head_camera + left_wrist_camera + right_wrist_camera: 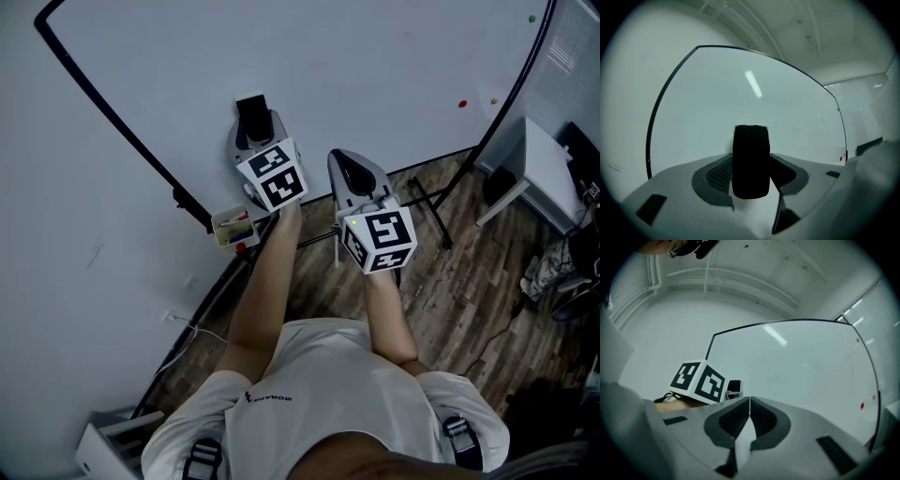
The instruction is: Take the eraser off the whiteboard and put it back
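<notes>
While left gripper (751, 174) is clamping the black, rounded, felt-like eraser (751, 150), right gripper (749, 417) is resting closed, empty; a small tray (232, 226) beside left gripper is holding small coloured items.

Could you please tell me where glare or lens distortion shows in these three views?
Left gripper view: a light streak glares on the whiteboard, whose frame bows; the eraser reads as a black silhouette. Right gripper view: a similar streak, dark rounded corners. Head view: dim, no glare, the board's edge curved.
</notes>
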The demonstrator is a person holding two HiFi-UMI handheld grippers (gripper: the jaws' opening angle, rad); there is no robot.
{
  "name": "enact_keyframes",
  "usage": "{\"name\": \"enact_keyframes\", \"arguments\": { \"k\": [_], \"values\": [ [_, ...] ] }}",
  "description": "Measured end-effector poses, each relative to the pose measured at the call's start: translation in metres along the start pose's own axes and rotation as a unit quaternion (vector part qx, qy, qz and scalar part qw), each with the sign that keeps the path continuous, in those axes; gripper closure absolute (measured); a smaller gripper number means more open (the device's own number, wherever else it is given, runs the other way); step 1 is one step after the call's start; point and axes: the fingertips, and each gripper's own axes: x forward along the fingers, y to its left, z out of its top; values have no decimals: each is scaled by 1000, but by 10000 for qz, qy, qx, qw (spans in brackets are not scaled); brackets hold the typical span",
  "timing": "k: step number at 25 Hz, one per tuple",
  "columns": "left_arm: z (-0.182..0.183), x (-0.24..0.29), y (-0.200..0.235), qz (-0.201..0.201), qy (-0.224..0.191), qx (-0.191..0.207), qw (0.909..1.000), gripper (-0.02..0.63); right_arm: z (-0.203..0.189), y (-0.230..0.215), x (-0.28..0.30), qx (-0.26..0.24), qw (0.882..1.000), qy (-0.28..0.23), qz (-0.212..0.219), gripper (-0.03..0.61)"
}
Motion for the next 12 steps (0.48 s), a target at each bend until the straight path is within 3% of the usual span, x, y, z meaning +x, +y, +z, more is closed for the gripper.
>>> {"name": "enact_keyframes", "arguments": {
  "k": [12],
  "values": [
    [-4, 9, 1, 110, 83, -55, 9999, 391, -2, -11, 0, 46, 10000, -23, -76, 565]
  ]
}}
